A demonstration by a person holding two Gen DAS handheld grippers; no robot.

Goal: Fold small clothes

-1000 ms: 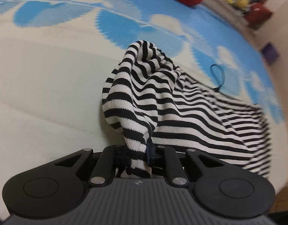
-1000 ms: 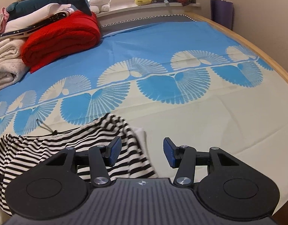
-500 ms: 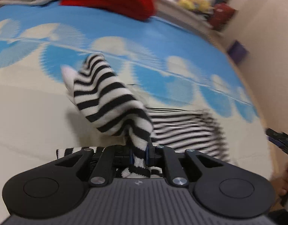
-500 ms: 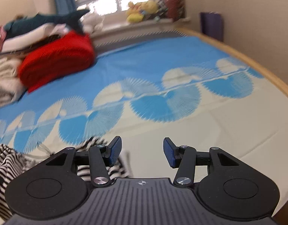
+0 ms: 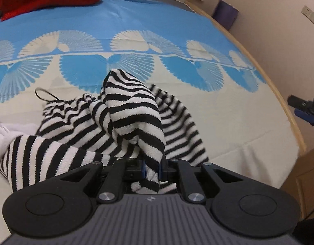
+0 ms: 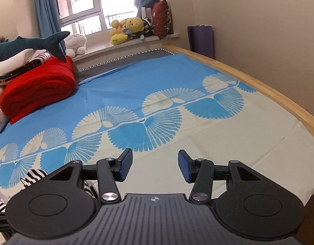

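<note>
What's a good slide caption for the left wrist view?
Left gripper pinches a bunched striped garment above the blue-patterned bedsheet.

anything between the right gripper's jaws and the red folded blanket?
Only bare blue-and-cream fan-print bedsheet. Right wrist view: the open right gripper holds nothing, and nothing lies on the stretch up to the red folded blanket.

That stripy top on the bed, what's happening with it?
A person is folding small clothes with a handheld claw in each hand. The left claw is shut on a bunched fold of the striped top and holds it up over the bed, with the rest of the cloth trailing down in a heap. The right claw is open, holds nothing and sits off to the side above bare sheet. No neat fold yet.
</note>
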